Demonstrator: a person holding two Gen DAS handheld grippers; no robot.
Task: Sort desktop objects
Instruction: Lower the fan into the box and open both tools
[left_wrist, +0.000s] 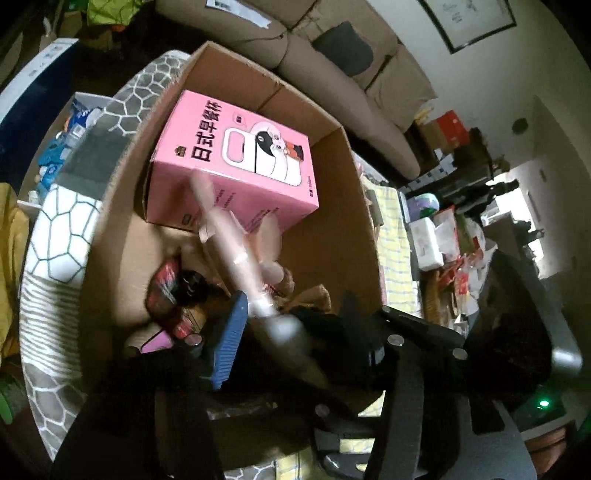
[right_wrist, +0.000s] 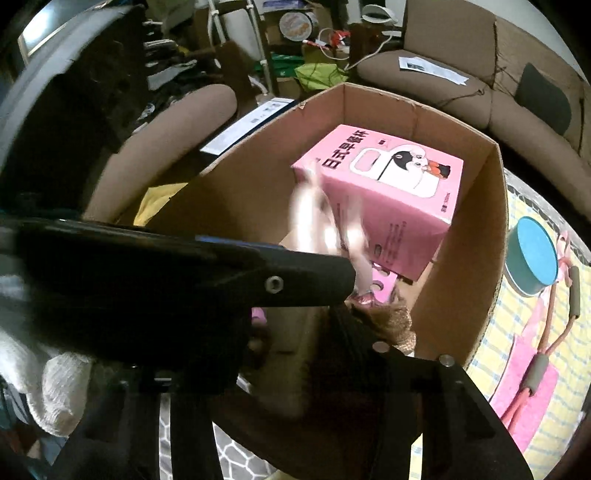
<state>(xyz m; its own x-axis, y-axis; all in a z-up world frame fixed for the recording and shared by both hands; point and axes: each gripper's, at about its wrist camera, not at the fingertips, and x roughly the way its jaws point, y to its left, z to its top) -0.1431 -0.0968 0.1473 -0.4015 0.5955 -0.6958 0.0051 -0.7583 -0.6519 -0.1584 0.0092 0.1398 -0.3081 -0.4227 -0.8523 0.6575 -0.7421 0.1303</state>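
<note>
While both hand-held grippers lean over the open cardboard box (left_wrist: 343, 206), the left hand-held gripper (left_wrist: 280, 317) points down into it, its blue-padded finger (left_wrist: 227, 343) beside a blurred pale pink tool (left_wrist: 236, 254); whether it is clamped on the tool cannot be told. The pink carton (left_wrist: 236, 166) printed with a cartoon sits at the box's far end. The right hand-held gripper (right_wrist: 343, 295) has its fingers spread wide above the box, nothing between them.
</note>
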